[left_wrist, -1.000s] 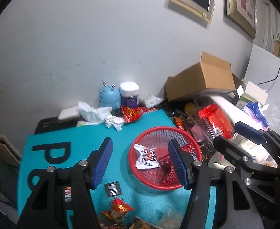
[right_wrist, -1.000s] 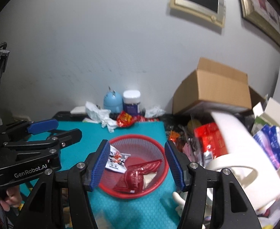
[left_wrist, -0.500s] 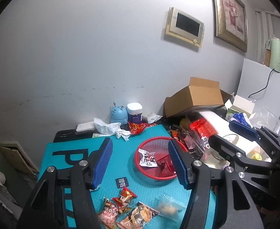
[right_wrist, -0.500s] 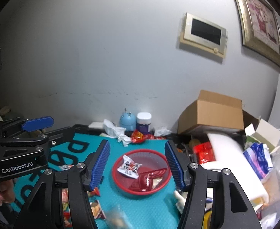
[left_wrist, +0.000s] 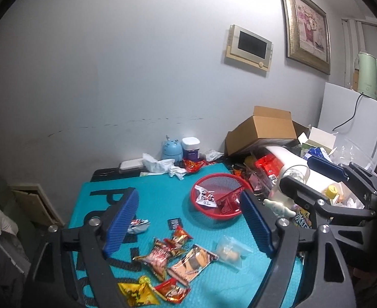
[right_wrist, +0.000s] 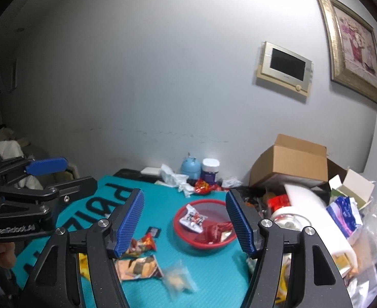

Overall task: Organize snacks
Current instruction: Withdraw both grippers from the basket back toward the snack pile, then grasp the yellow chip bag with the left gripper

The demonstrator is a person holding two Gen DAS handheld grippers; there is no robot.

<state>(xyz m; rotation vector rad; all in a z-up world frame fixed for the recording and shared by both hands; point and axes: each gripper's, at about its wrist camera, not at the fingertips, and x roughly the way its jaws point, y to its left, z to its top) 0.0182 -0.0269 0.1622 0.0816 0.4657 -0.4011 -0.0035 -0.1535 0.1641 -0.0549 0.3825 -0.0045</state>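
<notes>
Two hand-held grippers, your left [left_wrist: 188, 220] and right [right_wrist: 184, 222], both spread wide, empty, above surface [left_wrist: 160, 195]; red basket [left_wrist: 218, 211] holds two packets.

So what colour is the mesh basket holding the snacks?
Red. The mesh basket shows best in the left wrist view.

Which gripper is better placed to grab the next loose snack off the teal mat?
Left, probably. The left gripper, open and empty, has the loose packets lying between and just beyond its fingers. The right gripper, also open, points at the red basket, packets off to its left.
</notes>
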